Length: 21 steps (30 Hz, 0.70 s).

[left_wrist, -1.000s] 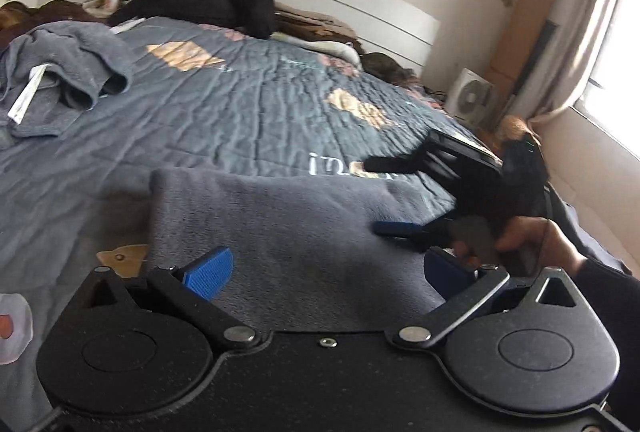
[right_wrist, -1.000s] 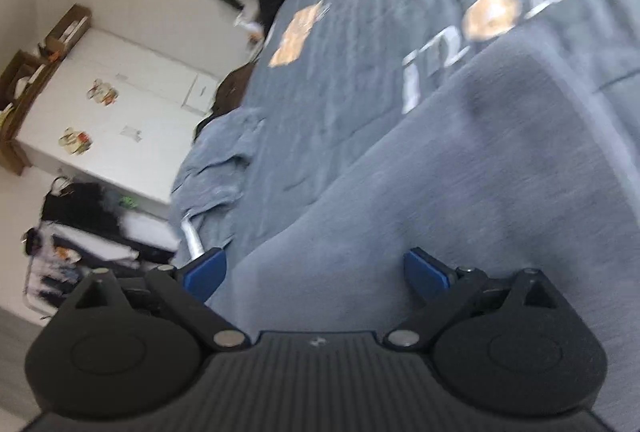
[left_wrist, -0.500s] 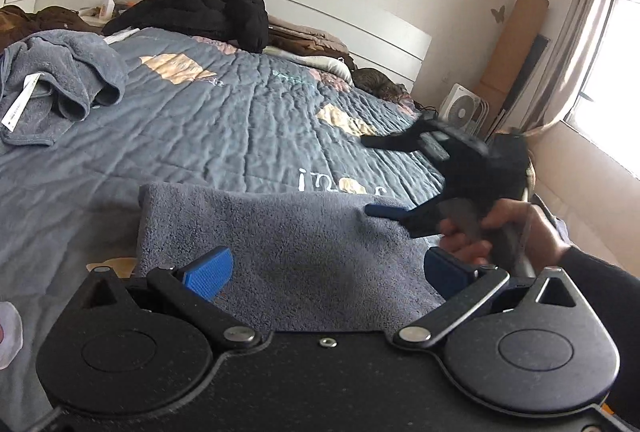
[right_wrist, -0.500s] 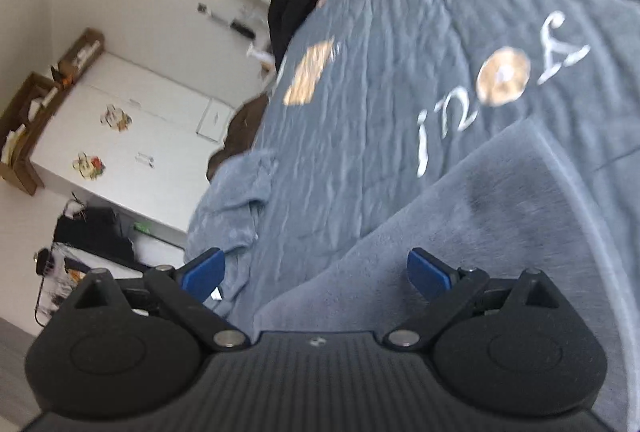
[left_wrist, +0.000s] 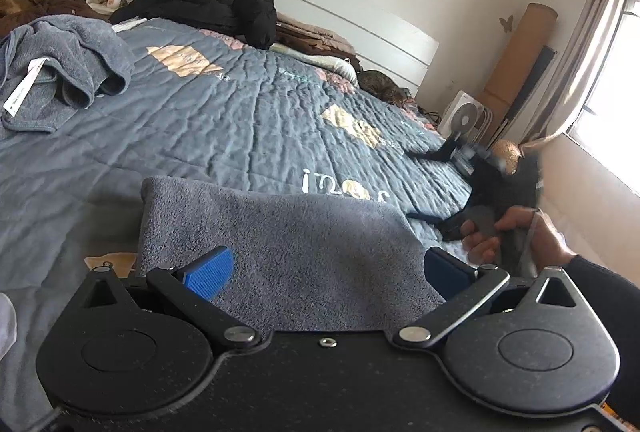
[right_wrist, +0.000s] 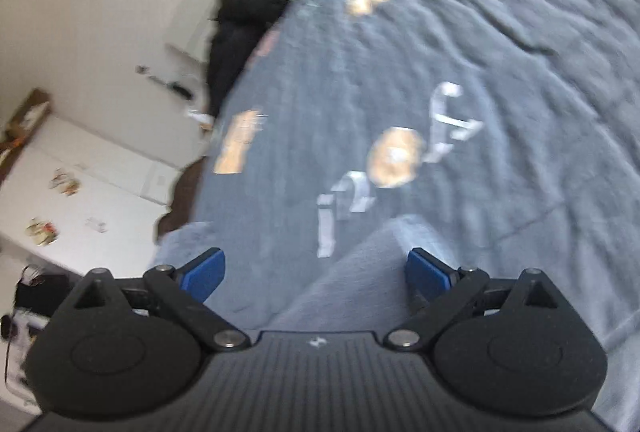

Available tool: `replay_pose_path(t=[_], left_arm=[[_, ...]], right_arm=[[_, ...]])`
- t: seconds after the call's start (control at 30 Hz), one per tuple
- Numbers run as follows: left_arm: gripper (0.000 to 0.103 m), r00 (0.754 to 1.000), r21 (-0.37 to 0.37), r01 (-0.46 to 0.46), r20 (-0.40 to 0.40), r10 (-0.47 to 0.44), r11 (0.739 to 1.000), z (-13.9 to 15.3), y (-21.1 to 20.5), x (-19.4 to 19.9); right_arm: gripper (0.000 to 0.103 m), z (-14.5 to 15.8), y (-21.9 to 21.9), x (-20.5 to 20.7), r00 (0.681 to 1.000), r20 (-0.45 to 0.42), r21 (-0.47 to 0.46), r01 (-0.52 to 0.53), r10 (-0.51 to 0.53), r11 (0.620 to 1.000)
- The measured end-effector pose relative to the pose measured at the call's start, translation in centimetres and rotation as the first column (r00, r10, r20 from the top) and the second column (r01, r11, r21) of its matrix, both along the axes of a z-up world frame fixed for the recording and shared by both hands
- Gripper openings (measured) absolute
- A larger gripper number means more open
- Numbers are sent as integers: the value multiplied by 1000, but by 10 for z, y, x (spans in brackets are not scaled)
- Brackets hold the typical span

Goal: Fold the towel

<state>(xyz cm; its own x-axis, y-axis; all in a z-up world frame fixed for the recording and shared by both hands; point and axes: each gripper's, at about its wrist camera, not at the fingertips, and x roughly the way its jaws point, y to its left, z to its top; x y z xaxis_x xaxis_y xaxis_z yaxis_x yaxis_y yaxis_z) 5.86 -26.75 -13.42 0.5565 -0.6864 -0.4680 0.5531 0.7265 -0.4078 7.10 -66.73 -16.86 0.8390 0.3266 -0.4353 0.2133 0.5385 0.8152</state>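
While both tools (left_wrist: pixel 326 274) (right_wrist: pixel 316 272) gape empty, towel (left_wrist: pixel 312 252) near edge hidden; right view blurred

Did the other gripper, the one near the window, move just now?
Yes. In the left wrist view the right gripper has swung right, away from the towel and toward the fan.

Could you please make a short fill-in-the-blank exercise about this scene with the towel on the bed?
1. The folded towel lies on a quilt whose main colour is ____.
2. The pads on the left tongs are ____ in colour.
3. Both the left tongs and the right tongs are ____, holding nothing.
4. The jacket near the headboard is ____.

Missing words: blue; blue; open; black
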Motion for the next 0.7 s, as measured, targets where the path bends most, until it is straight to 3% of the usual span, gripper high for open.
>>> replay_pose_path(t=[0.07,0.2,0.37,0.5,0.7], left_arm=[[103,1000,30,-14,13,14,999,0,-1,-1],[103,999,74,-36,18,35,997,2,0,-2],[103,997,126,-74,39,70,989,3,5,-3],[103,996,136,-80,43,75,987,5,7,-3],[103,997,132,-72,34,68,989,4,7,-2]], right_arm=[[98,9,26,1,997,33,-15,-75,75,997],[98,1,81,11,978,-14,-40,-208,207,977],[98,-9,149,22,928,-77,-61,-370,365,927],[97,-16,145,20,929,-93,-67,-366,359,928],[97,-18,99,-1,954,-114,-94,-290,279,953]])
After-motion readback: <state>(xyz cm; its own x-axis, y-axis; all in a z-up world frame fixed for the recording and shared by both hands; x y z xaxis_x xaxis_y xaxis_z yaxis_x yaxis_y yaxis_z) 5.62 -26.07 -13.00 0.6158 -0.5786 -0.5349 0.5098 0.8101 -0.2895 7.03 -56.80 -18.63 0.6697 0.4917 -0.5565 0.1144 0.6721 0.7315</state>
